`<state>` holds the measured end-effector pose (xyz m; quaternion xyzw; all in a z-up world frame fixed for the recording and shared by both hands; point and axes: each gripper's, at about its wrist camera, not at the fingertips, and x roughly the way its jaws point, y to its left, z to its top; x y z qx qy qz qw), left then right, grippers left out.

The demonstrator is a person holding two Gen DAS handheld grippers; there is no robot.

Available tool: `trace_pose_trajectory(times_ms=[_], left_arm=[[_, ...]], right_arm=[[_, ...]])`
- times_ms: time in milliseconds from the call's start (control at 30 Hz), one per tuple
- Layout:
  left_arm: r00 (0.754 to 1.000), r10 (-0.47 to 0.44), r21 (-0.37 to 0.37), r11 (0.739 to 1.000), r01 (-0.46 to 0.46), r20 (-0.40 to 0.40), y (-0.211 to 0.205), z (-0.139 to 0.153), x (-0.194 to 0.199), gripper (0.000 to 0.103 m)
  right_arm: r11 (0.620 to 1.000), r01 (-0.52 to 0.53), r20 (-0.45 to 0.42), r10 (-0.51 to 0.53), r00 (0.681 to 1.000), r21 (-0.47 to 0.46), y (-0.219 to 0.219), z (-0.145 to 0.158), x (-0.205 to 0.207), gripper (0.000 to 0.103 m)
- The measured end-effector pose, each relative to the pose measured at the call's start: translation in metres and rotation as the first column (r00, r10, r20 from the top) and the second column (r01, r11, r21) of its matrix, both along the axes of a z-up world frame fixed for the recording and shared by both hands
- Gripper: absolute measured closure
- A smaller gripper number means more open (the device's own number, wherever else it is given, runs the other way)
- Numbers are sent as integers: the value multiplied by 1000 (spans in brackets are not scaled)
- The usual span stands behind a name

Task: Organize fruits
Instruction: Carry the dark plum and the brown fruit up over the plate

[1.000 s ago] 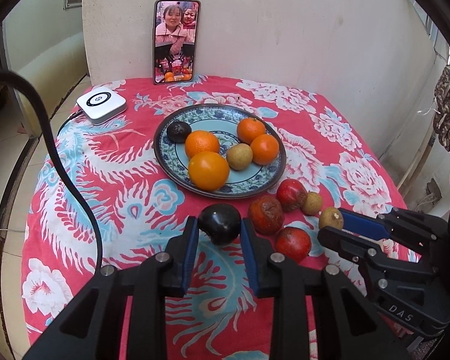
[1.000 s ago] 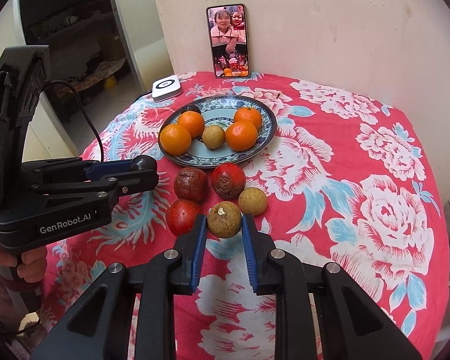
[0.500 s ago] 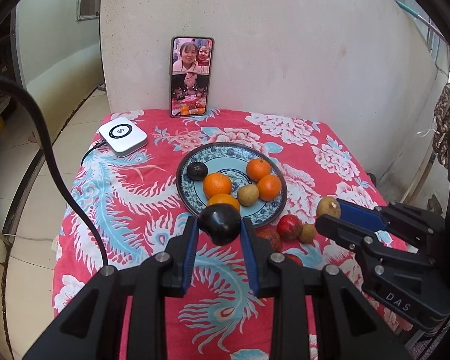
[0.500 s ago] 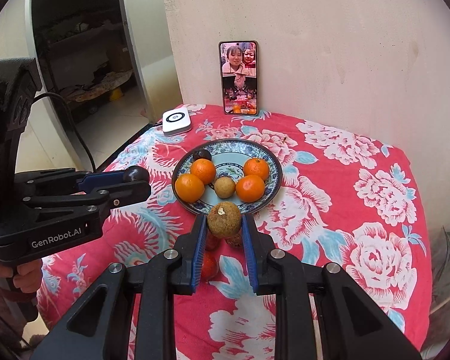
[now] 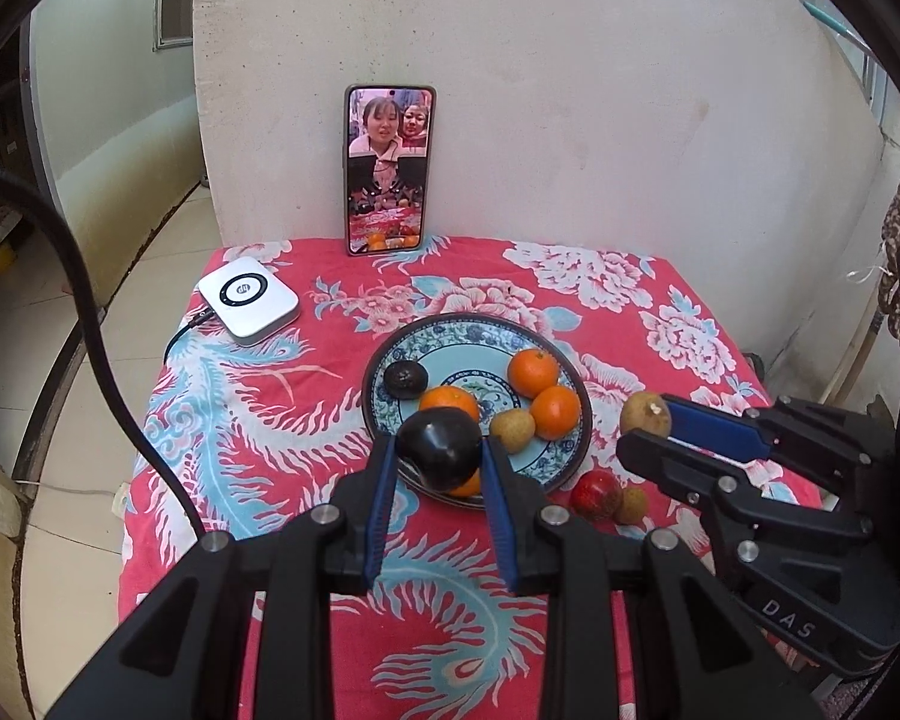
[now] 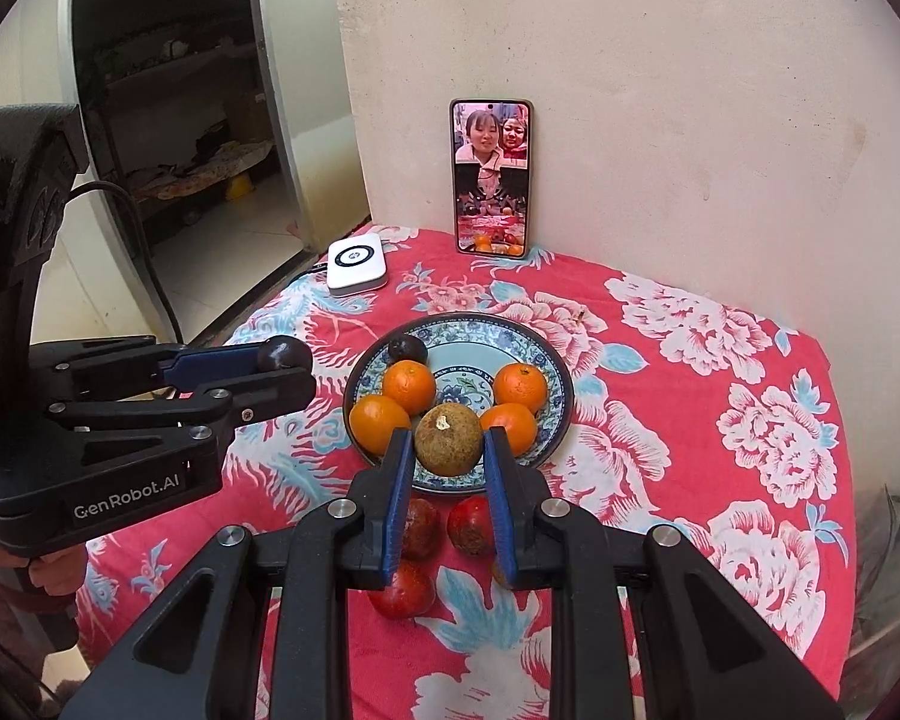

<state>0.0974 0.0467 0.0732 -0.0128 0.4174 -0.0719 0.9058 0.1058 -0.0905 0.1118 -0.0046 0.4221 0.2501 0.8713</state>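
My left gripper (image 5: pixel 438 468) is shut on a dark plum-like fruit (image 5: pixel 439 449), held in the air over the near rim of the blue patterned plate (image 5: pixel 450 333). My right gripper (image 6: pixel 447 462) is shut on a brown round fruit (image 6: pixel 448 439), also lifted above the plate's (image 6: pixel 480 330) near edge. On the plate lie several oranges (image 6: pixel 409 385), a small brown fruit (image 5: pixel 512 429) and a dark fruit (image 5: pixel 406 379). Red fruits (image 6: pixel 471 525) and a small brown one (image 5: pixel 631 504) rest on the cloth in front of the plate. Each gripper shows in the other's view, the right gripper (image 5: pixel 648 426) and the left gripper (image 6: pixel 285 363).
The table wears a red floral cloth (image 6: pixel 720 390). A phone (image 5: pixel 390 168) leans upright against the wall at the back. A white charger puck (image 5: pixel 247 299) with a cable sits at the back left. A hand (image 6: pixel 54 576) grips the left tool. Floor drops off left of the table.
Both grippers have risen and drawn back with their fruits, so the plate and table look smaller and farther. The held fruits now hang over the plate's near rim.
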Motion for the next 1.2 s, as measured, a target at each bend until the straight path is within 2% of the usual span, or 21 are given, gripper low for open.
trace_pose_trajectory(times_ms=[633,867,1200], left_arm=[[1000,-31,45,999,31,-3,-13,-18,65,73],[998,-31,38,999,33,-52,-11,-31,88,73],[996,-35,26,999,37,-80,-8,-44,100,73]], right_arm=[[999,-16,-20,16,1000,-44,12,-16,59,78],[999,-17,-47,15,999,-51,12,-27,80,78],[998,-30,-82,25,996,-61,16,-46,102,78]])
